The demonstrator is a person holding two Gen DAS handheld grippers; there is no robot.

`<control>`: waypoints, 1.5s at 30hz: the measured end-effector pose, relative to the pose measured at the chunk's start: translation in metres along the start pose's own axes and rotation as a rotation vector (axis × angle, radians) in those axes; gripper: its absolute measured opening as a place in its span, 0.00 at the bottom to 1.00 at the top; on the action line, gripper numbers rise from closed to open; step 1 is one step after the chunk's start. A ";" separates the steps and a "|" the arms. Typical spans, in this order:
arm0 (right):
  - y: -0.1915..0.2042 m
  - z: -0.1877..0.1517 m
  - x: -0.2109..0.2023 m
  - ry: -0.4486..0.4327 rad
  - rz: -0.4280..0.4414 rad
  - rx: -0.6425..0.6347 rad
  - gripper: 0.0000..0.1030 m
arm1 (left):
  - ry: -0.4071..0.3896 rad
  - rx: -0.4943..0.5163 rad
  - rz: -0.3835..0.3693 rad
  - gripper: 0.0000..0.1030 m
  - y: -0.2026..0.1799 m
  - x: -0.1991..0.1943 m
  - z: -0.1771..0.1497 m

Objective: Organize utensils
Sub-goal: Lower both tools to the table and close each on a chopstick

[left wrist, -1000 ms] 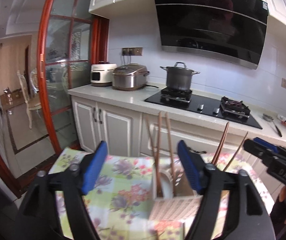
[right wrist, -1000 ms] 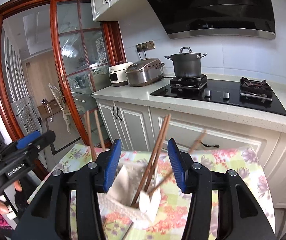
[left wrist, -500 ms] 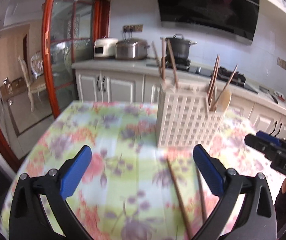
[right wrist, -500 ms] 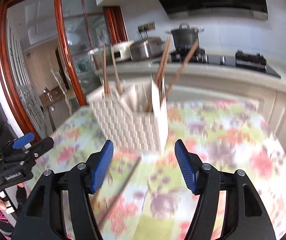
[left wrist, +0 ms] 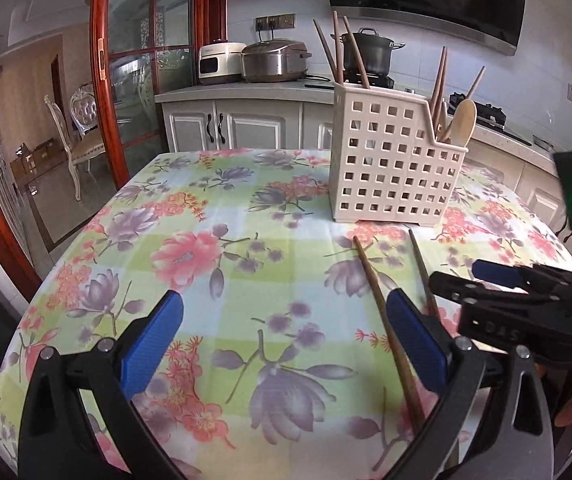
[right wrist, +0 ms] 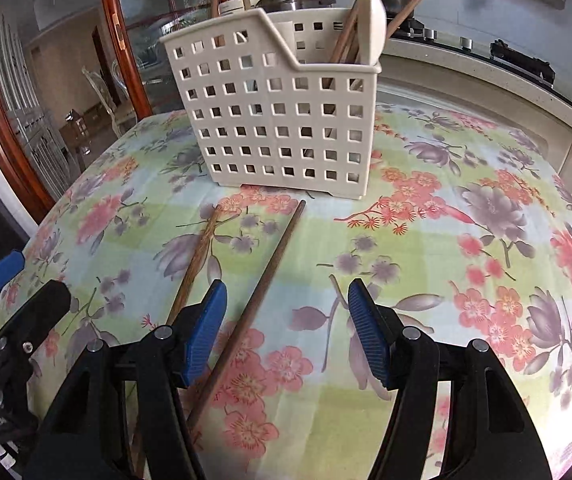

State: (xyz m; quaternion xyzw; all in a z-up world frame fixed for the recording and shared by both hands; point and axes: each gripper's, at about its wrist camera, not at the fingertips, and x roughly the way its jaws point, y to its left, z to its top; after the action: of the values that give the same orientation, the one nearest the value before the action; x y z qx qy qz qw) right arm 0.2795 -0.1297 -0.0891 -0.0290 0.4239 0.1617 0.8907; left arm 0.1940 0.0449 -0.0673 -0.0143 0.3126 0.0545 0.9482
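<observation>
A cream perforated utensil holder (left wrist: 394, 160) (right wrist: 281, 120) stands on the floral tablecloth, with several chopsticks and a pale wooden spoon (left wrist: 464, 122) (right wrist: 372, 20) upright in it. Two brown chopsticks lie loose on the cloth in front of it: one (left wrist: 386, 328) (right wrist: 195, 260) and another (left wrist: 422, 268) (right wrist: 257, 304). My left gripper (left wrist: 286, 340) is open and empty above the cloth, left of the loose chopsticks. My right gripper (right wrist: 286, 328) (left wrist: 486, 276) is open and empty, low over the cloth, with one loose chopstick passing between its fingers.
The round table's floral cloth (left wrist: 205, 240) drops off at the edges on all sides. Behind are a kitchen counter with a rice cooker (left wrist: 273, 60), a pot (left wrist: 366, 52) on the hob, white cabinets and a red-framed glass door (left wrist: 133, 72).
Both grippers have come down from high over the holder to low over the tablecloth in front of it. The loose chopsticks have come into view close to the fingers.
</observation>
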 end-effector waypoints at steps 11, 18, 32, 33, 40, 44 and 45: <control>0.018 0.012 0.022 0.057 -0.099 -0.104 0.09 | 0.044 -0.010 0.008 0.95 0.010 0.008 -0.002; -0.009 -0.007 0.002 0.053 -0.048 -0.064 0.07 | 0.116 -0.005 -0.068 0.87 -0.005 0.025 0.006; -0.041 -0.022 -0.014 0.067 -0.028 -0.078 0.08 | 0.296 0.126 -0.098 0.31 -0.077 0.094 0.020; -0.039 -0.021 -0.014 0.068 -0.033 -0.090 0.08 | 0.297 0.131 -0.101 0.28 -0.078 0.094 0.020; -0.035 -0.021 -0.013 0.057 -0.057 -0.120 0.07 | 0.270 0.167 -0.127 0.07 -0.083 0.090 0.017; -0.036 -0.021 -0.013 0.047 -0.057 -0.105 0.07 | 0.268 0.148 -0.145 0.06 -0.078 0.089 0.016; -0.036 -0.020 -0.014 0.039 -0.053 -0.098 0.07 | 0.266 0.138 -0.149 0.06 -0.077 0.088 0.016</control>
State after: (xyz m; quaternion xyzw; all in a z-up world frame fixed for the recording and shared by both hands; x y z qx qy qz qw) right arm 0.2675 -0.1713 -0.0941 -0.0871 0.4318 0.1578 0.8838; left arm 0.2828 -0.0219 -0.1072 0.0206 0.4366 -0.0397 0.8986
